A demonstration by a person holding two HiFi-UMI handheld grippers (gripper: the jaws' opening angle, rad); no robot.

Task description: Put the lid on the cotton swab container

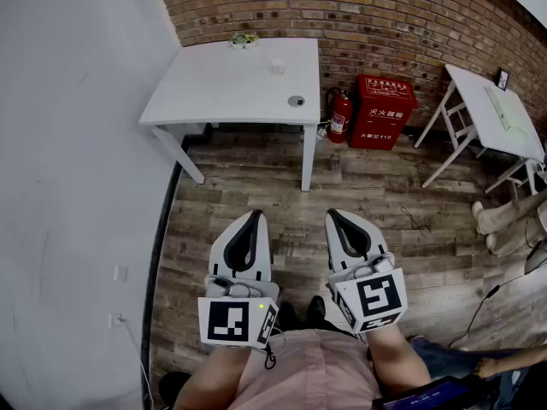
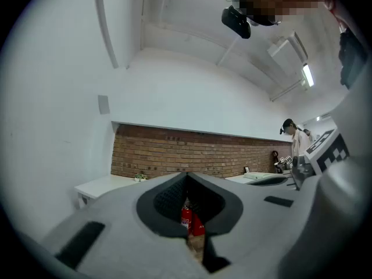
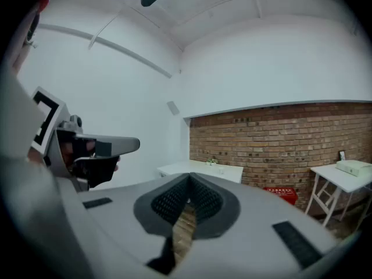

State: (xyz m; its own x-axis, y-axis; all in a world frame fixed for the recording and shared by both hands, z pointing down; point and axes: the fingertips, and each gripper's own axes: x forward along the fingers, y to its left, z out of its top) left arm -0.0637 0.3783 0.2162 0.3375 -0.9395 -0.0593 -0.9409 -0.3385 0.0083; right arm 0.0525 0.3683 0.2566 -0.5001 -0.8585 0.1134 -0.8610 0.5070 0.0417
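Both grippers, the left gripper point(image 1: 253, 217) and the right gripper point(image 1: 335, 215), are pointing forward side by side, fingers closed together, holding nothing.

The red box point(image 1: 384, 111) bears white Chinese characters, too small to read surely, and the number 119.

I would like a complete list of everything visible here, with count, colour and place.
table: one, white, against the brick wall
container: one, pale, on that table, near its back
lid: one, grey, on that table, near its front edge
plant: one or two, green, at the table's back edge
fire extinguisher: one, red, on the floor right of the table
cabinet: one, red, beside the extinguisher
second table: one, white, far right
left gripper: one, grey, shut, empty
right gripper: one, grey, shut, empty
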